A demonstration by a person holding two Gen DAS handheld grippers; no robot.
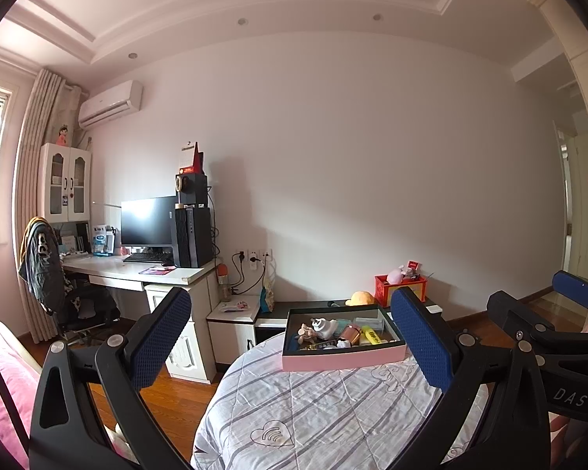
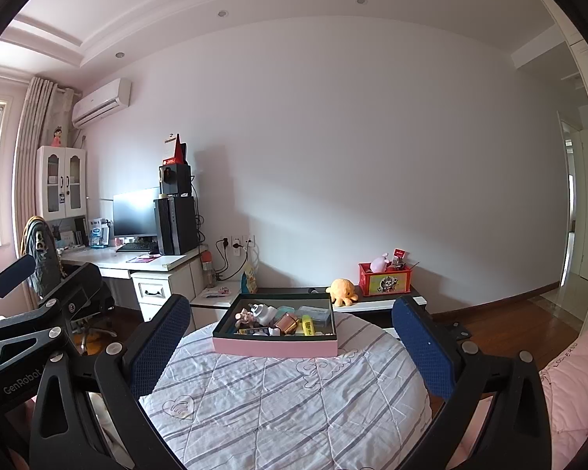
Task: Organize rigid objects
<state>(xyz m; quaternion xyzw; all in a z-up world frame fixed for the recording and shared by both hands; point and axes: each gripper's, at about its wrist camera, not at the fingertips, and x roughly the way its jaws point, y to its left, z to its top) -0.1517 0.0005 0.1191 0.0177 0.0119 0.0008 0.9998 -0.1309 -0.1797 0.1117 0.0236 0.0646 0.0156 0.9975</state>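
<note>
Blue-padded fingers (image 1: pixel 160 337) frame each view, spread wide with nothing between them: the left gripper (image 1: pixel 290 340) and the right gripper (image 2: pixel 290 344) are both released, held level and side by side above the striped quilt (image 2: pixel 278 403), likely ready to reach.

At twelve o'clock on the quilt sits the pink box (image 2: pixel 274 346). Inside, left to right, a small figurine (image 2: pixel 245 316), a white bottle (image 2: pixel 263 313), a copper-coloured case (image 2: pixel 287 323) and a yellow item (image 2: pixel 307 325) lie jumbled together, touching. Whether they are gathered there or awaiting sorting cannot be told.
</note>
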